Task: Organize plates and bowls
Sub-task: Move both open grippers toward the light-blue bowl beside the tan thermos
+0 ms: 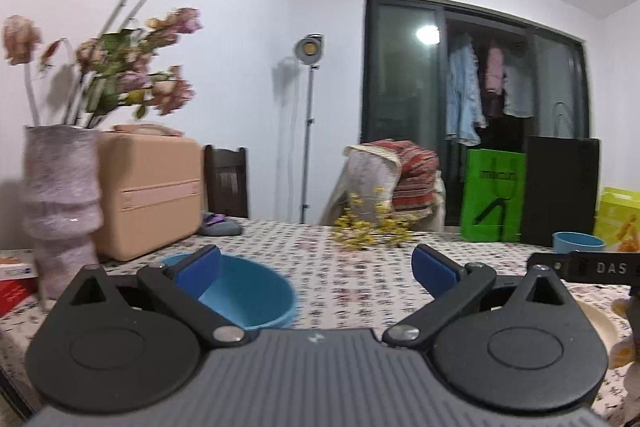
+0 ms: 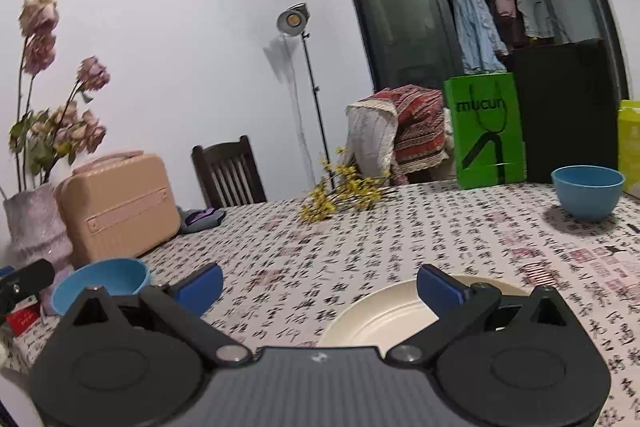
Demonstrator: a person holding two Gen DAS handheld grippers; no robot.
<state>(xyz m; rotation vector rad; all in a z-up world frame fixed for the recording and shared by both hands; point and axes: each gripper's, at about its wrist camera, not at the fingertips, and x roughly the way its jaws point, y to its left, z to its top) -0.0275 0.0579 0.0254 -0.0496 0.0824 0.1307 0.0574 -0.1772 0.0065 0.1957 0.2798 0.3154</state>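
My left gripper (image 1: 316, 267) is open and empty above the table, with a blue bowl (image 1: 248, 295) just under its left finger. A second blue bowl (image 1: 578, 242) stands far right near the bags. My right gripper (image 2: 320, 287) is open and empty; a cream plate (image 2: 384, 319) lies under its right finger. In the right wrist view the near blue bowl (image 2: 104, 281) sits at the left and the far blue bowl (image 2: 587, 195) at the right. The plate's rim (image 1: 600, 323) shows at the right of the left wrist view.
The table has a calligraphy-print cloth (image 2: 400, 227). A pink vase with dried roses (image 1: 60, 187), a peach case (image 1: 148, 187) and yellow flowers (image 1: 372, 227) lie on it. A green bag (image 2: 486, 131), a yellow box (image 1: 620, 219) and a chair (image 2: 228, 171) stand behind.
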